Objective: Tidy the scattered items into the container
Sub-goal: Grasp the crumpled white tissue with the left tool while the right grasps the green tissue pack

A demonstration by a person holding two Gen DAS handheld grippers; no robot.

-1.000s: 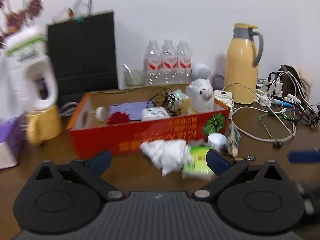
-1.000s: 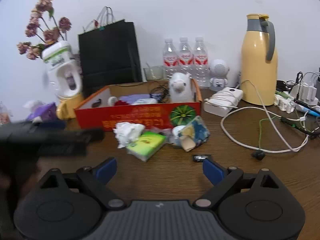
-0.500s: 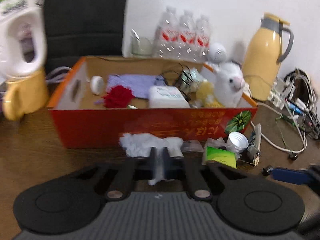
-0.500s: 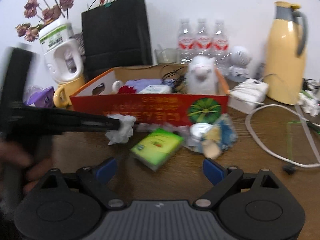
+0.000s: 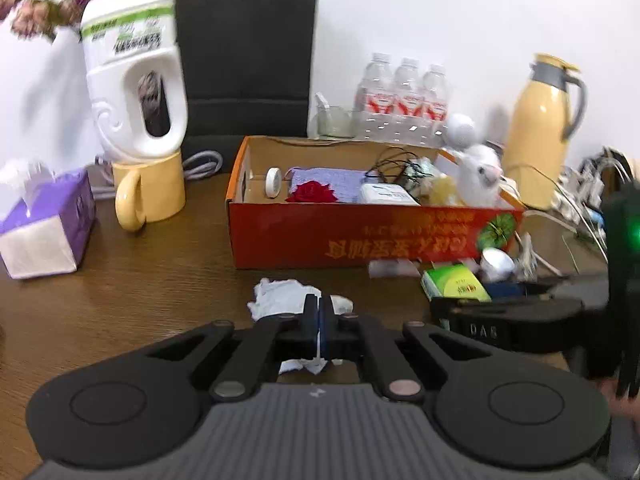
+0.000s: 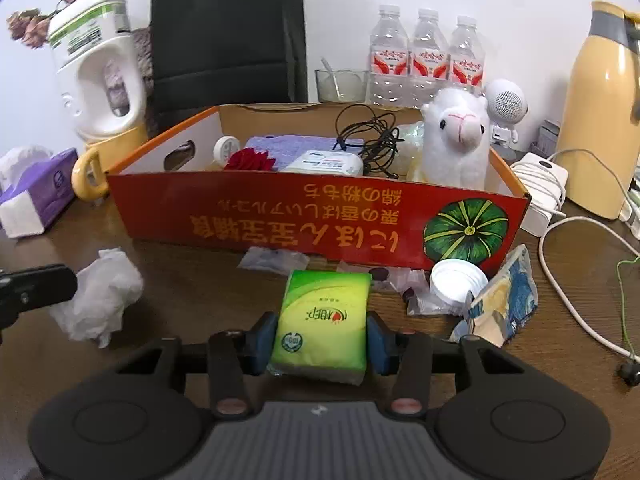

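A red cardboard box (image 6: 256,216) stands mid-table, holding a plush alpaca (image 6: 458,140), cables and small items; it also shows in the left wrist view (image 5: 360,236). My left gripper (image 5: 319,312) is shut on a crumpled white tissue (image 5: 280,298), which also shows in the right wrist view (image 6: 100,296), left of the box front. My right gripper (image 6: 322,338) is shut on a green tissue pack (image 6: 324,320) in front of the box. A white cup (image 6: 458,280), a blue snack packet (image 6: 504,300) and clear wrappers (image 6: 276,260) lie along the box front.
Left of the box are a purple tissue box (image 5: 44,232) and a yellow mug (image 5: 148,196) under a white jug (image 5: 136,80). Behind are a black bag (image 6: 228,32), water bottles (image 6: 428,56) and a yellow thermos (image 6: 600,120). White cables (image 6: 560,248) trail at right.
My left gripper, shut on the tissue, has pulled it back from the box front. My right gripper has moved in and closed on the green tissue pack.
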